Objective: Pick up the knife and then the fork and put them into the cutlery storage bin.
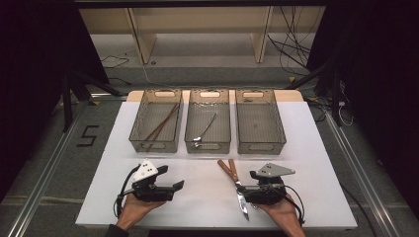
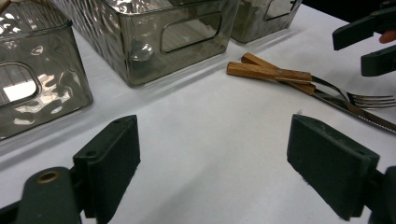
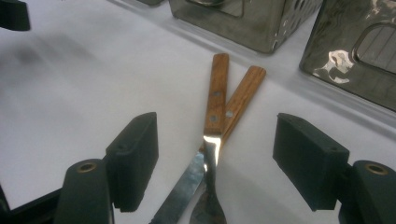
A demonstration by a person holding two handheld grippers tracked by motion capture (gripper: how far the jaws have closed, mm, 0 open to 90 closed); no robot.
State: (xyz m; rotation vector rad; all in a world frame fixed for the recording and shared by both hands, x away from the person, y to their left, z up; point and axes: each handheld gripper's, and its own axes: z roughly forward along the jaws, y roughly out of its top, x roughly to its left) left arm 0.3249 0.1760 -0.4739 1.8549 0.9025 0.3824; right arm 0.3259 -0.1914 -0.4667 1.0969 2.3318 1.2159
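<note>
White table top (image 1: 197,197) fills the middle of the high view, three smoky clear bins in a row across its upper part. Left bin (image 1: 156,120) holds brown chopsticks (image 1: 161,124) lying diagonally, middle bin (image 1: 208,121) holds a metal spoon (image 1: 205,129), right bin (image 1: 260,121) looks empty. Below the bins, centre-right of the frame, a wood-handled knife (image 1: 236,185) and wood-handled fork (image 3: 212,140) lie crossed on the table, handles toward the bins, metal ends toward the person. Right gripper (image 1: 249,190), held in the right hand (image 1: 281,212) at lower right, sits over the metal ends; in the right gripper view the jaws stand wide apart on either side of the crossed pair, gripping nothing. Left gripper (image 1: 179,186), in the left hand (image 1: 133,210) at lower left, is well apart from the cutlery, jaws also wide open and empty over bare table in the left gripper view.
</note>
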